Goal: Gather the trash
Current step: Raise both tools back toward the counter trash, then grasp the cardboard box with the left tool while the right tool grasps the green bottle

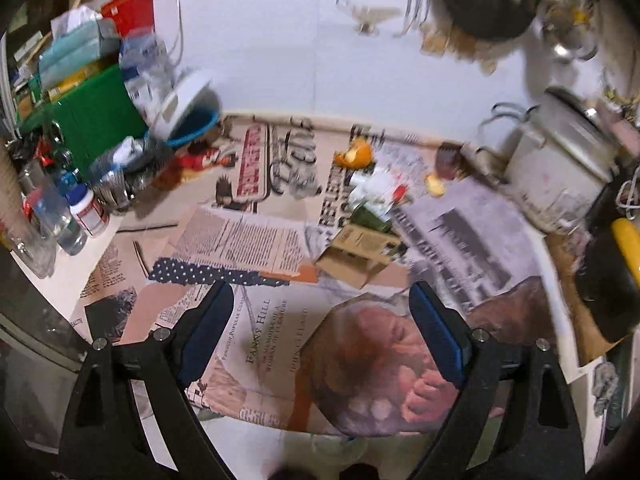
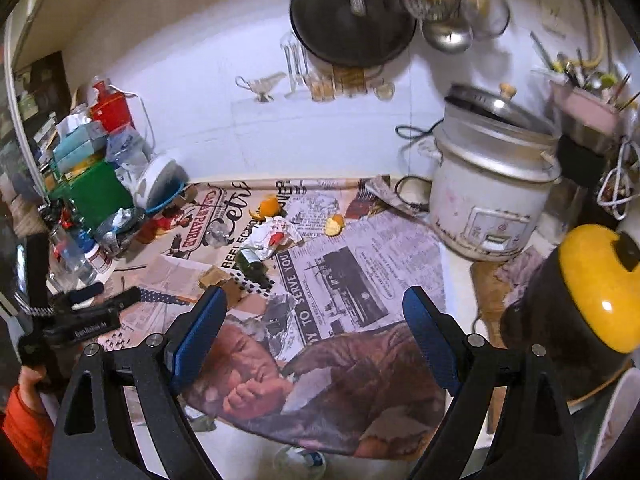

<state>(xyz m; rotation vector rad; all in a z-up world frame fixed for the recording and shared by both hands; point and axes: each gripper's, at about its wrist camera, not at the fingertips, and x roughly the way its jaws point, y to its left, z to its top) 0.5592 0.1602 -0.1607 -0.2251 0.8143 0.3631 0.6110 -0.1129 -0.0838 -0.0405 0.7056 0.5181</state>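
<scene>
Both grippers hang over a newspaper-covered counter point(image 2: 360, 280), jaws spread wide w/ nothing between the blue pads. The left gripper point(image 1: 322, 304) and right gripper point(image 2: 314, 308) are both well short of the trash — only printed paper shows in the gaps.

The trash sits in a loose cluster mid-counter, toward the back wall: orange peel point(image 2: 269, 205), a second peel bit point(image 2: 335, 225) just right of it, a crumpled white wrapper w/ red marks point(image 2: 276, 234), a dark green bottle point(image 2: 252, 265) lying on its side touching the wrapper, and a flattened brown cardboard box point(image 1: 360, 254) nearest the grippers.

Rice cooker point(image 2: 492, 196) stands at the right rear; a yellow-lidded pot point(image 2: 592, 288) sits near the right gripper. Cluttered containers point(image 2: 96, 184) fill the left side. In the right wrist view the left gripper shows at the left edge, held by a hand point(image 2: 30, 380) in an orange sleeve.
</scene>
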